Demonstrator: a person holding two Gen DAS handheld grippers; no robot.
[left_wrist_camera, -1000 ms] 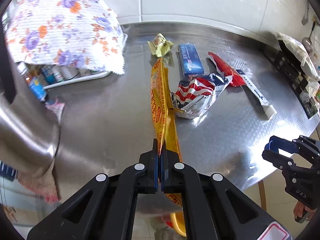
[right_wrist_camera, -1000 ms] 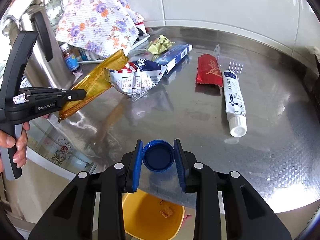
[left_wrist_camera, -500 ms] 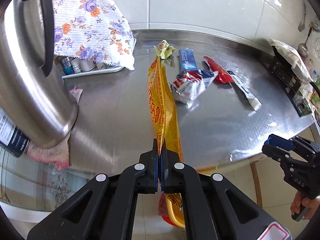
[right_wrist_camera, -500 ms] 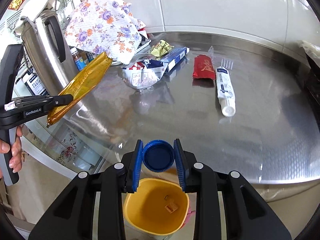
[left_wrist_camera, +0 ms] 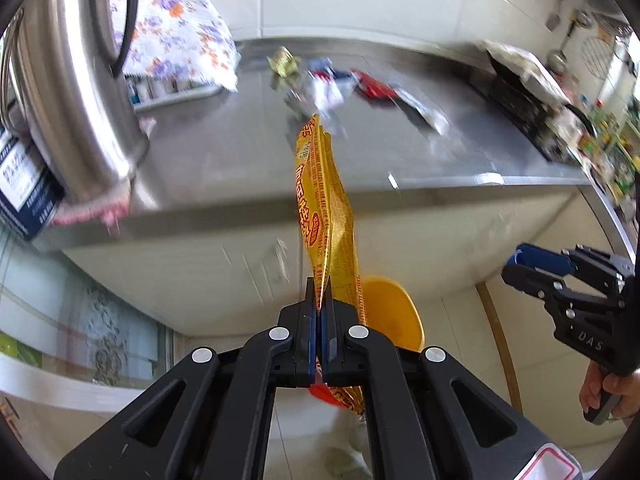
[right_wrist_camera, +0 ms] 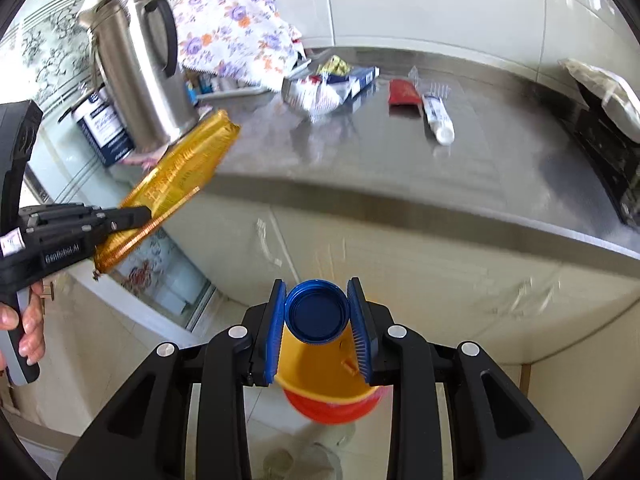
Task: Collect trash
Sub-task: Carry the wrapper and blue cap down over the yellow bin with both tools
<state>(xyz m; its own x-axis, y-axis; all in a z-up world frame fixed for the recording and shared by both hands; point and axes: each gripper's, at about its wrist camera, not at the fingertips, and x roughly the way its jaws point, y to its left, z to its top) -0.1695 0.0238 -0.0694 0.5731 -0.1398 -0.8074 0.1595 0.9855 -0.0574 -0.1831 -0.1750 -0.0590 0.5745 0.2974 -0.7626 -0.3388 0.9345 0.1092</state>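
My left gripper point(left_wrist_camera: 319, 292) is shut on a long yellow snack wrapper point(left_wrist_camera: 322, 200), held in the air in front of the counter edge; it also shows in the right wrist view point(right_wrist_camera: 176, 172). My right gripper point(right_wrist_camera: 318, 312) is shut on a blue bottle cap point(right_wrist_camera: 316, 312), right above a yellow bin point(right_wrist_camera: 324, 376) on the floor. In the left wrist view the bin point(left_wrist_camera: 394, 312) sits just right of the wrapper, and the right gripper point(left_wrist_camera: 520, 264) is at the far right.
On the steel counter point(right_wrist_camera: 500, 168) lie a crumpled flag-print bag point(right_wrist_camera: 316, 94), a blue box point(right_wrist_camera: 364, 76), a red sachet point(right_wrist_camera: 402, 92), a toothpaste tube point(right_wrist_camera: 438, 118) and a yellow-green wrapper point(right_wrist_camera: 334, 66). A steel kettle point(right_wrist_camera: 136, 60) and floral cloth point(right_wrist_camera: 236, 28) stand left.
Both grippers pulled back from the counter and lowered. The wrapper now hangs off the counter edge beside the bin. The cap is now over the bin's mouth.
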